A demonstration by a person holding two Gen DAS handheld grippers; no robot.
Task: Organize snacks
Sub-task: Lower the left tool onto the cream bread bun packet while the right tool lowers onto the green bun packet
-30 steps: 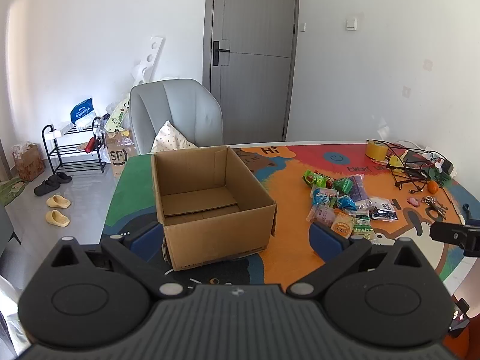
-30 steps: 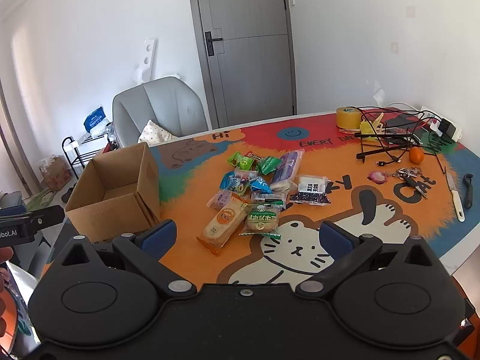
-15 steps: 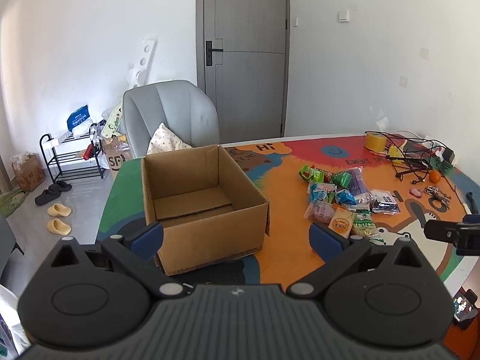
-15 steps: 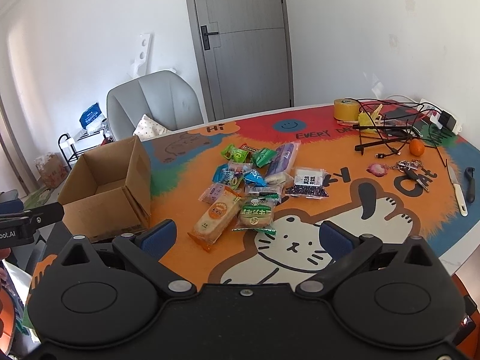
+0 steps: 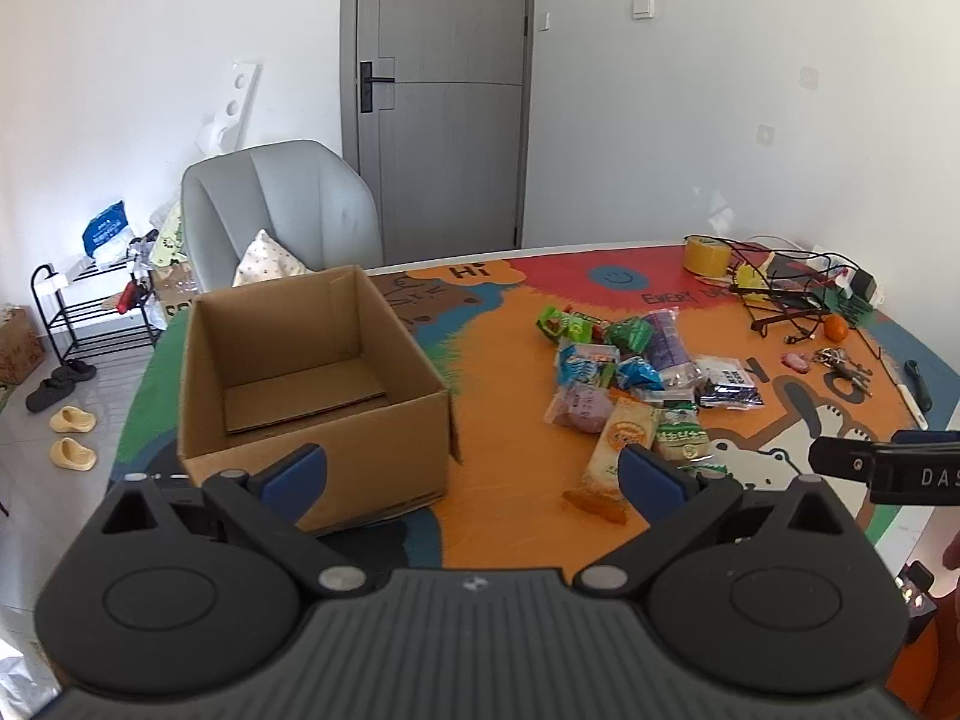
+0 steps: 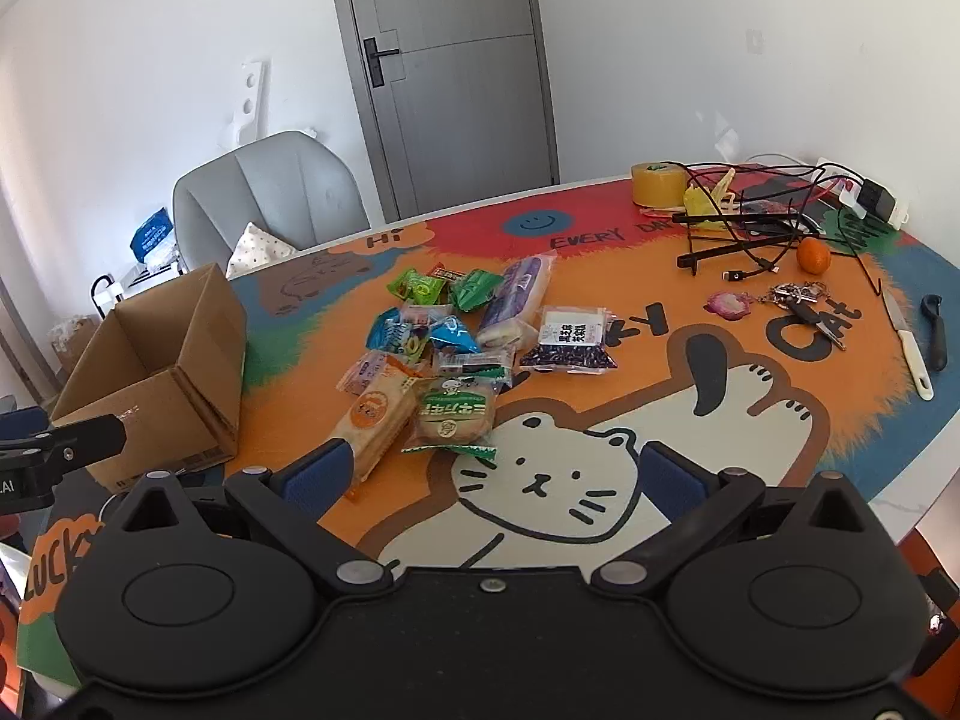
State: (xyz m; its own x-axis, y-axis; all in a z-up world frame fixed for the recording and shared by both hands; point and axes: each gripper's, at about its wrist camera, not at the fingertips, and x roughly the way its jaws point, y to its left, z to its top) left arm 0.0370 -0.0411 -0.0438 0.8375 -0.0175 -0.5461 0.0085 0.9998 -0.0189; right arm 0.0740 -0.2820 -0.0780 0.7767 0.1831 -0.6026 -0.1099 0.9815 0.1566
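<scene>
An open, empty cardboard box [image 5: 312, 384] stands on the left of the colourful table mat [image 5: 510, 516]; it also shows in the right wrist view [image 6: 162, 372]. A pile of wrapped snacks [image 5: 636, 384] lies right of the box, also in the right wrist view [image 6: 456, 348]. An orange-labelled packet [image 6: 378, 414] and a green-labelled one [image 6: 453, 417] lie nearest. My left gripper [image 5: 474, 471] is open and empty, hovering before the box's near right corner. My right gripper [image 6: 492, 474] is open and empty, just short of the pile.
At the table's far right lie a tape roll [image 6: 657, 183], tangled black cables [image 6: 762, 222], an orange [image 6: 813, 255], keys [image 6: 804, 300], a knife [image 6: 906, 342] and a peeler [image 6: 935, 330]. A grey chair [image 5: 282, 210] stands behind the table, a shoe rack [image 5: 90, 312] to the left.
Both grippers have shifted: the box and snacks now sit closer and lower in both views. Both jaws stay open and empty. Nothing on the table has moved.
</scene>
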